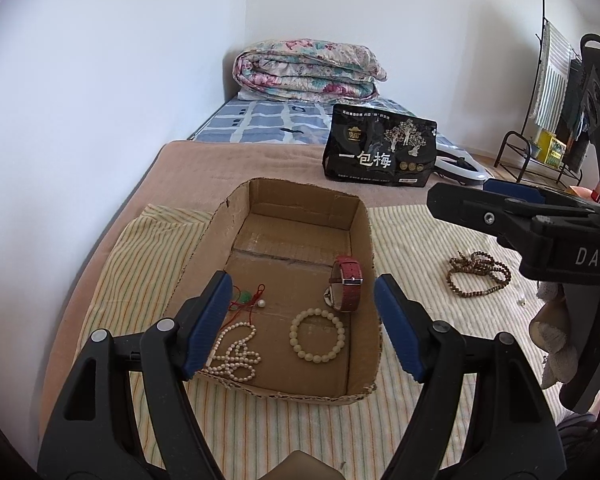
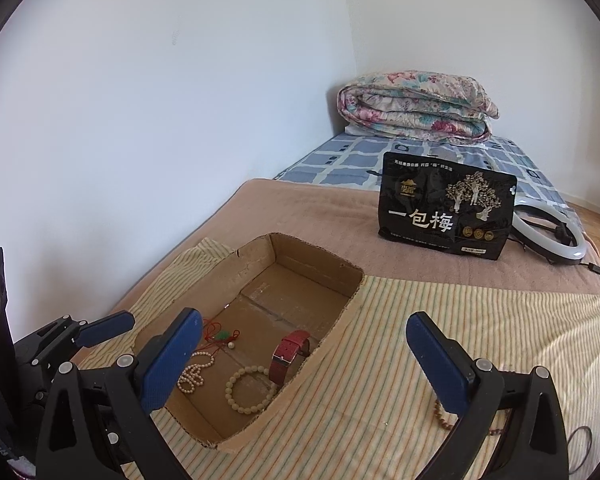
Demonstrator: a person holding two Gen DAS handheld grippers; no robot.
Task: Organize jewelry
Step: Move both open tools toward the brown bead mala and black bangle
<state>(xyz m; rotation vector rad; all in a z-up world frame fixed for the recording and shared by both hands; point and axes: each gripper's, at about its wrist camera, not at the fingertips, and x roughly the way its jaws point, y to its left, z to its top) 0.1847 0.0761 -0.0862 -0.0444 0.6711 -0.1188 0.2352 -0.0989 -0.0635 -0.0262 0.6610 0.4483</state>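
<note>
The cardboard box (image 1: 296,216) sits open-topped on a striped cloth (image 1: 412,232) spread over the bed (image 1: 204,168), and 4 pieces already lie on its floor: a pearl necklace (image 1: 236,354) at the near left, a red cord with a green pendant (image 1: 247,300) just behind it, a pale bead bracelet (image 1: 317,334) in the middle and a red-strapped watch (image 1: 346,288) leaning near the right wall. 1 piece is left outside, a brown wooden bead strand (image 1: 478,274) bunched on the cloth to the right of the box, well apart from it. The left gripper (image 1: 304,320) hangs above the near end of the box with its jaws spread wide and nothing between them; the right gripper (image 2: 304,354) is likewise wide open and empty, and in its own view the brown beads peek out low beside its right finger. The step in hand looks like fetching that last strand, and the right gripper is the natural one for it. To do it well, I would come down over the thickest part of the bunch, where several loops overlap, so the pads catch more than 1 strand, press into the cloth only lightly to avoid pinching fabric, lift clear of the box wall, and release over the bare far half so nothing tangles with the pearls.
</note>
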